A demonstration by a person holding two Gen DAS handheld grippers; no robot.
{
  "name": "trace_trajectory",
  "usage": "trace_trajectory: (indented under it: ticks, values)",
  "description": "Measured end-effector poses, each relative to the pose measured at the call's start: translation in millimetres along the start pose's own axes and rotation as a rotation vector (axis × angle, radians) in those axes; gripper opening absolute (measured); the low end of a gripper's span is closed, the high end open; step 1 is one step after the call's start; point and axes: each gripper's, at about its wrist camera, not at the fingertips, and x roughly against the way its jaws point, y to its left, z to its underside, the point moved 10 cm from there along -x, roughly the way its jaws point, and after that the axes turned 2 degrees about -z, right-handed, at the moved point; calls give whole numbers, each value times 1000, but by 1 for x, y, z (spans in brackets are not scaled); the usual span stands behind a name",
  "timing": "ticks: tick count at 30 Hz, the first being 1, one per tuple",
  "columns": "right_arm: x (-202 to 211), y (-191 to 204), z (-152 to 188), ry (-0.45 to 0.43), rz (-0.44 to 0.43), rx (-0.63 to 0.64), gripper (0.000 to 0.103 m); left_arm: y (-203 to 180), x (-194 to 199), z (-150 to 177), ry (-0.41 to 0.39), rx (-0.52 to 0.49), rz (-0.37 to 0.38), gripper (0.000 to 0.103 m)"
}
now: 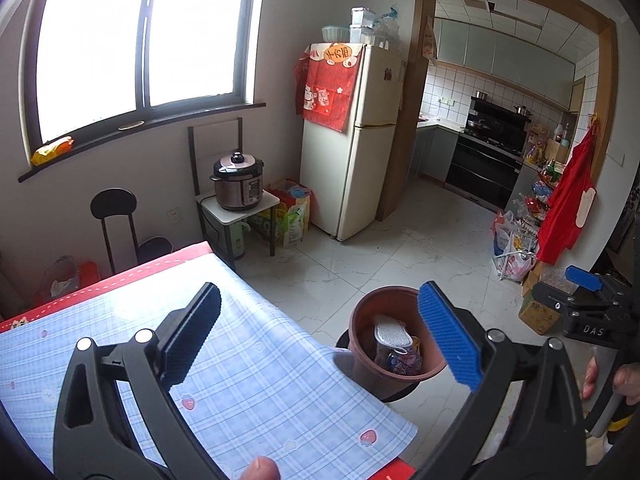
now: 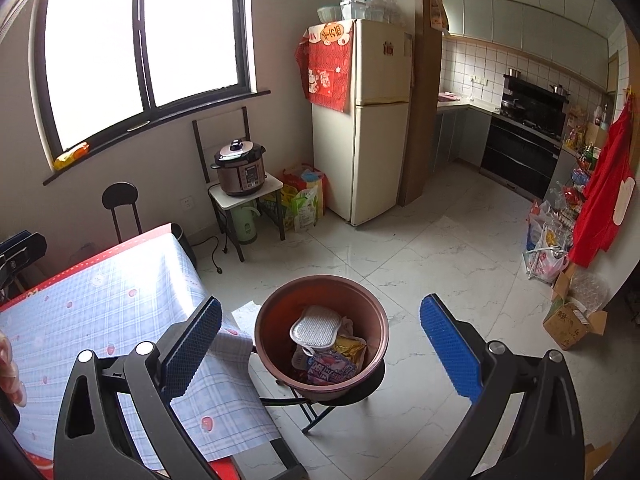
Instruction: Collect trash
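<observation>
A brown round bin [image 2: 280, 312] stands on a black stool beside the table and holds trash: a white scrubbing sponge [image 2: 315, 327], a gold wrapper [image 2: 350, 350] and a purple packet [image 2: 330, 372]. It also shows in the left wrist view [image 1: 362, 312], with the sponge [image 1: 390, 332] inside. My right gripper [image 2: 320, 344] is open and empty, above the bin. My left gripper [image 1: 320, 336] is open and empty over the table's corner, left of the bin. The right gripper's body shows at the right edge of the left wrist view [image 1: 588, 304].
The table [image 1: 260, 392] carries a blue checked cloth with a red border. A small stand with a pressure cooker [image 2: 240, 168], bags, a fridge [image 2: 376, 120] and a black chair [image 2: 120, 204] line the far wall. Boxes and bags [image 2: 560, 272] sit at the right on the tiled floor.
</observation>
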Motion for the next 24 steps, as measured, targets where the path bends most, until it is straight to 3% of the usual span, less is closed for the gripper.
trace_trajectory:
  ticks: [10, 24]
  values:
    - [50, 35, 7, -45, 26, -5, 98, 50, 71, 17, -44, -16, -79, 97]
    - [86, 47, 14, -90, 67, -20, 98, 68, 98, 33, -46, -20, -82, 97]
